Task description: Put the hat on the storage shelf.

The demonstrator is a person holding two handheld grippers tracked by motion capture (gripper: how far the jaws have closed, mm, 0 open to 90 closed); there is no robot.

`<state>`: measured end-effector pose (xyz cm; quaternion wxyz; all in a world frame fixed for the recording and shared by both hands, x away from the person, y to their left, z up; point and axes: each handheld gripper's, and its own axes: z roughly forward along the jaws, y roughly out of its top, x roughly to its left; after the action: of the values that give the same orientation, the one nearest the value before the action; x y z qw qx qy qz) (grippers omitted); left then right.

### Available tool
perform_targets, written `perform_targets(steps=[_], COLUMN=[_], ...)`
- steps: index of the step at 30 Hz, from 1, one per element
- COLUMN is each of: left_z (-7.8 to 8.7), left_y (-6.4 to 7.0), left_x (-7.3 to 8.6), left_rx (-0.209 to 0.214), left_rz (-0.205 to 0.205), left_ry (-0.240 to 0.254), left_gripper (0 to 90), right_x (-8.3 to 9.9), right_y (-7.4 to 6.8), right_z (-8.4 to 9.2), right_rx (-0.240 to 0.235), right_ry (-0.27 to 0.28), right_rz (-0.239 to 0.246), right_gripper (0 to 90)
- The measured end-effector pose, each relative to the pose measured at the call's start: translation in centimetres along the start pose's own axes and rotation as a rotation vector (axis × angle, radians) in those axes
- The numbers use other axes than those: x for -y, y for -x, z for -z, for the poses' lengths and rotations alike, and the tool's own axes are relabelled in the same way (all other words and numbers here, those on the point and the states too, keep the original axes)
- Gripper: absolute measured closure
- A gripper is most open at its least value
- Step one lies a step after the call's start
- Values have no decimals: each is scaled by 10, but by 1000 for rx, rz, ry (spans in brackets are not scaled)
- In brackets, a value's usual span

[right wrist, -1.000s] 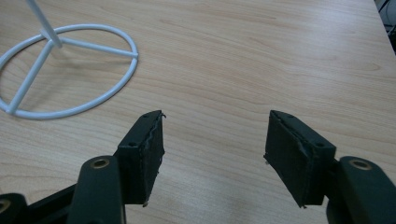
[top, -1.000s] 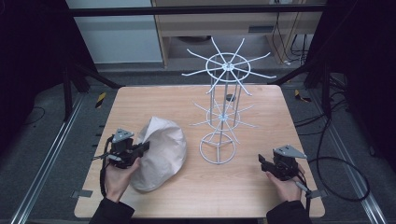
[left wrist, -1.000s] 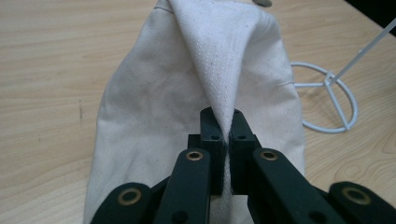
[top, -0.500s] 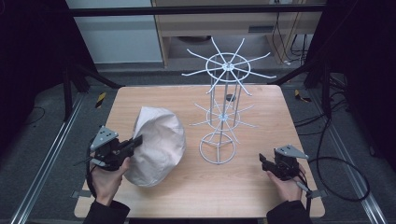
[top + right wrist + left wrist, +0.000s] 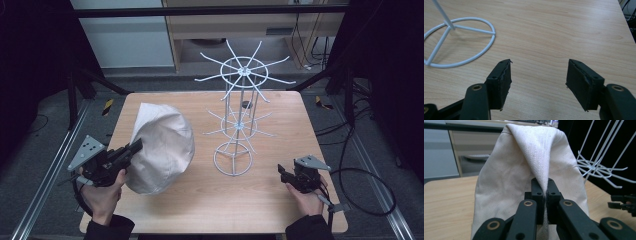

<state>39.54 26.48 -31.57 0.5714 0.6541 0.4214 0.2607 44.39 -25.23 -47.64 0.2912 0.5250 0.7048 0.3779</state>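
A cream cloth hat [image 5: 162, 146] is lifted at the left of the wooden table [image 5: 280, 210]. My left gripper [image 5: 134, 148] is shut on a fold of its fabric at the hat's left side. In the left gripper view the cloth hat [image 5: 524, 165] rises in front of the jaws, and a pinched ridge runs down between them at my left gripper [image 5: 543, 186]. A white wire rack [image 5: 240, 115] with spoke arms stands at the table's middle. My right gripper [image 5: 283, 172] rests low at the right front, open, with bare wood between the jaws of my right gripper [image 5: 539, 75].
The rack's round base ring [image 5: 459, 42] lies just left of the right jaws. Its hooked arms [image 5: 599, 167] reach toward the hat. A small dark object [image 5: 246, 104] sits on the table behind the rack. Dark frame posts and cables surround the table.
My left gripper has risen and drawn left with the hat, which went from lying slumped on the table to standing taller. The right gripper has stayed put.
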Motion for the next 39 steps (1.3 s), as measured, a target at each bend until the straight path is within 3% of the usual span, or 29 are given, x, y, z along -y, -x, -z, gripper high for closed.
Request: perform_targets(steps=[9,25,39], left_z=[20,37,36], left_y=[4,15,27], left_x=[-13,-41,-68], left_rx=[24,66,106], left_rz=[-6,-36,-54], left_ry=[119,289,358], left_gripper=[881,881,881], right_x=[0,1,1], right_y=[-1,-1,-1], right_z=[0,-1,-1], right_rx=[1,11,11], right_ry=[-1,0,3], right_rz=[-3,2,9], right_gripper=[365,362,362])
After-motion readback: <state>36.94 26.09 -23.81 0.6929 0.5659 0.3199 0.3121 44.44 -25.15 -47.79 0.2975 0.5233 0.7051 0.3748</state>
